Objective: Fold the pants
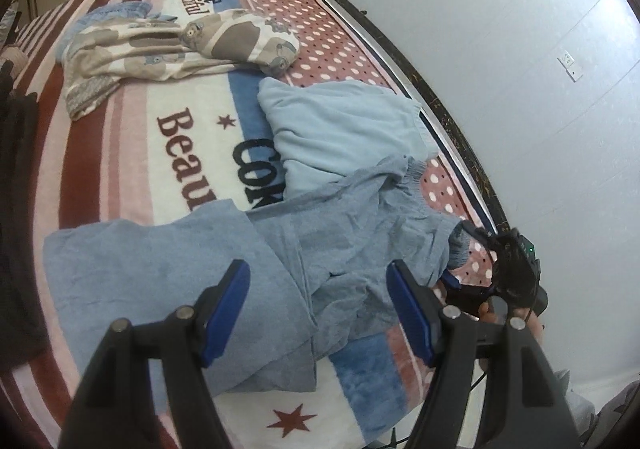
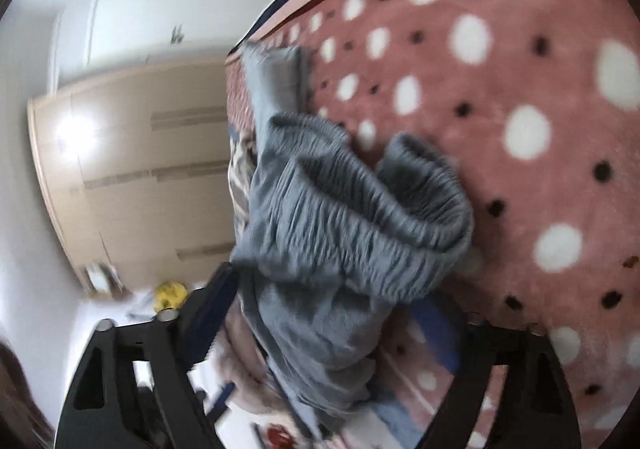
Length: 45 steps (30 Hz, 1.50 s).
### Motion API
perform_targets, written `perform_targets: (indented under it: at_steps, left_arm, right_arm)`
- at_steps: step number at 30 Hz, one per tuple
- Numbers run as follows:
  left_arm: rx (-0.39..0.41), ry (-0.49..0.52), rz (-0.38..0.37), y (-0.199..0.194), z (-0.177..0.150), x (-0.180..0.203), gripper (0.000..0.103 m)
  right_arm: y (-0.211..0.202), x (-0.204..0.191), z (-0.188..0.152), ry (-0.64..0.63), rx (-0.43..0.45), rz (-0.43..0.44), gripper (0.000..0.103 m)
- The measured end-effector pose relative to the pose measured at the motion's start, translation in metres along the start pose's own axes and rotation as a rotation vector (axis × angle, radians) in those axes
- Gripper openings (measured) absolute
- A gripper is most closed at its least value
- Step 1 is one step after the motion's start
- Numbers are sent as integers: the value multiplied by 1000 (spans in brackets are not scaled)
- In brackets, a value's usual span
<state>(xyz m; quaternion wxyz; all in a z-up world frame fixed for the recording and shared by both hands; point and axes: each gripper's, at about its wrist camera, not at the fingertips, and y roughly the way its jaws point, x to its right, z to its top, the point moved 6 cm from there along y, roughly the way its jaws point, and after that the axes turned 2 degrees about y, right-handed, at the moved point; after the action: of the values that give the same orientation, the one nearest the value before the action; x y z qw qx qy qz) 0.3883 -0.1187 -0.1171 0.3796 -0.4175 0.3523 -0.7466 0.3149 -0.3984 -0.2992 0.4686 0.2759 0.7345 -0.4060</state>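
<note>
I want the waistband drawn across onto the legs in one flat sweep, with my free side pinning the fabric so nothing bunches. The grey-blue pants (image 1: 256, 269) lie rumpled near the bed's (image 1: 132, 153) right edge, beside a folded light-blue garment (image 1: 340, 129). My left gripper (image 1: 316, 309) hovers over the legs, fingers spread, touching nothing. My right gripper (image 2: 320, 313) sits at the elastic waistband (image 2: 360, 217); the fabric runs between its fingers, but blur hides whether they pinch it.

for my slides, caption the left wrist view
Open left hand-held gripper above blue-grey pants on a patterned blanket.
</note>
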Motion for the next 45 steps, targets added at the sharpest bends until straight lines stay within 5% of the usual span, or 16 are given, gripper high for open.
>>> perform_targets:
  at_steps: [9,15,17,18,19,22,25,33,38,45]
  left_arm:
    - [24,-31,3,-10,3,-7,67]
    - [33,-26,8,-13,5,-8,67]
    - [31,-22,13,-13,5,-8,67]
    - [28,-18,15,-13,4,-9,67]
    - [26,-15,17,-13,3,-9,67]
    - [23,-17,21,-13,1,-12,67]
    - [27,-21,28,-15,0,-16,67]
    - [46,-59,64,-28,-6,-39,67]
    - [66,-107,93,-44,-15,-63,67]
    - [118,-171,132,-81,-28,-102,67]
  right_arm:
    - [12,-13,-2,120,39,-142,89]
    - [29,-12,3,56,96,-320,89]
    - [35,-10,4,34,98,-324,82]
    - [34,-8,3,8,100,-320,64]
    - [32,-6,1,-27,95,-346,35]
    - [27,8,-5,-158,59,-360,12]
    - [21,3,-6,-295,27,-391,9]
    - [18,-89,-51,-744,70,-512,9]
    - [33,-157,-101,-994,54,-479,8]
    - [76,-200,-191,-1228,-109,-371,8]
